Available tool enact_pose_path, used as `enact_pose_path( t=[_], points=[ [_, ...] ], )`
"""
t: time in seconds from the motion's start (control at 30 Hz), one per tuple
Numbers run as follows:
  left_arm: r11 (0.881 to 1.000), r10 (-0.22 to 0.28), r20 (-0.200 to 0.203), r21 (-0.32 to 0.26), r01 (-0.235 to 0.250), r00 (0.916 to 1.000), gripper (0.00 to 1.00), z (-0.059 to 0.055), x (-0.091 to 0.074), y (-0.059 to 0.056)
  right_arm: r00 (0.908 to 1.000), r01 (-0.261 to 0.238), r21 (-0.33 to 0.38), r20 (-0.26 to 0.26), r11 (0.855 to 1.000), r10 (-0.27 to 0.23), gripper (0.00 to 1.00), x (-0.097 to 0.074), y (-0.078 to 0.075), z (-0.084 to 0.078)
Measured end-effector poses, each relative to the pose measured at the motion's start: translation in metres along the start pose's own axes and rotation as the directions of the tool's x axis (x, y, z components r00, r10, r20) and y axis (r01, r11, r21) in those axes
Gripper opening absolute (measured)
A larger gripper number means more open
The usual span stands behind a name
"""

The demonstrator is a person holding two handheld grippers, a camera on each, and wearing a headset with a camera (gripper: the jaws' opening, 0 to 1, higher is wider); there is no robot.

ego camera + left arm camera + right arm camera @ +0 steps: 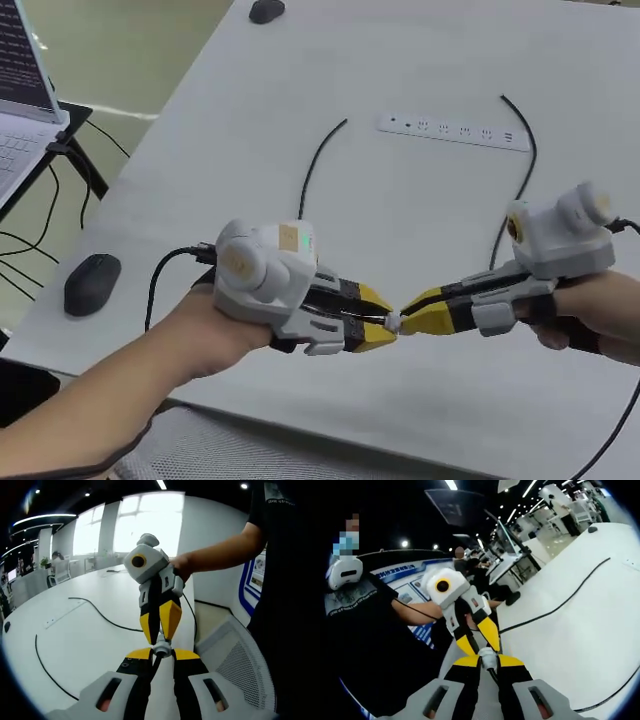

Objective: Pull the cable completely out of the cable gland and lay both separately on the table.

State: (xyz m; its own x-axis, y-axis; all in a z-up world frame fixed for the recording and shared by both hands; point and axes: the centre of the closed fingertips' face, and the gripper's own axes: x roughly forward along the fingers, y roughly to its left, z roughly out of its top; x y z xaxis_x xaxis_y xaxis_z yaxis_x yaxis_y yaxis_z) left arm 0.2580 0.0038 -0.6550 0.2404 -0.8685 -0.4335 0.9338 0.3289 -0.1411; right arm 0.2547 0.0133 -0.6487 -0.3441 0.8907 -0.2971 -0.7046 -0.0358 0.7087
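Note:
A small grey-white cable gland (393, 322) hangs above the table's near edge, pinched between two yellow-tipped grippers that meet nose to nose. My left gripper (383, 323) comes in from the left and is shut on one end of it. My right gripper (408, 313) comes from the right, shut on the other end. In the left gripper view the gland (162, 649) sits at my own jaw tips, and a thin black cable (155, 666) runs back between them. The right gripper view shows the gland (488, 656) likewise, with cable (493, 673) behind it.
Two black cable runs (318, 165) (523, 180) lie on the white table (250, 90). A white power strip (452, 131) lies at the back. One dark mouse (92, 283) sits at the left edge, another (266, 10) at the far end. A laptop (20, 110) stands off the table, left.

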Motion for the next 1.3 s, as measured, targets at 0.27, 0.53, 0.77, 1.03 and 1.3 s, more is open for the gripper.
enact_pose_path(
  t=[0.27, 0.53, 0.77, 1.03, 1.3],
  points=[
    [1.0, -0.001, -0.011, -0.005, 0.001, 0.9999, 0.15, -0.003, -0.001, -0.003, 0.9996, -0.016, 0.007, -0.024, 1.0, 0.016, 0.09, 0.004, 0.004, -0.009],
    [1.0, -0.005, -0.026, -0.019, 0.004, 0.9996, 0.15, -0.007, 0.0, -0.005, 0.9995, -0.009, -0.045, -0.032, 0.999, 0.008, 0.08, 0.006, 0.004, -0.013],
    [0.998, -0.01, -0.03, -0.068, 0.007, 0.9995, 0.15, -0.007, 0.001, -0.003, 0.9892, 0.082, -0.3, -0.092, 0.95, -0.114, 0.07, 0.005, 0.003, -0.013],
    [0.989, -0.028, -0.022, -0.142, 0.025, 0.9993, 0.15, -0.01, 0.001, -0.005, 0.9592, 0.158, -0.569, -0.105, 0.807, -0.262, 0.07, 0.003, 0.003, -0.019],
    [0.966, -0.04, 0.011, -0.257, 0.041, 0.9992, 0.15, -0.008, 0.0, -0.004, 0.9024, 0.203, -0.816, -0.058, 0.541, -0.427, 0.07, 0.003, 0.002, -0.018]
  ],
)
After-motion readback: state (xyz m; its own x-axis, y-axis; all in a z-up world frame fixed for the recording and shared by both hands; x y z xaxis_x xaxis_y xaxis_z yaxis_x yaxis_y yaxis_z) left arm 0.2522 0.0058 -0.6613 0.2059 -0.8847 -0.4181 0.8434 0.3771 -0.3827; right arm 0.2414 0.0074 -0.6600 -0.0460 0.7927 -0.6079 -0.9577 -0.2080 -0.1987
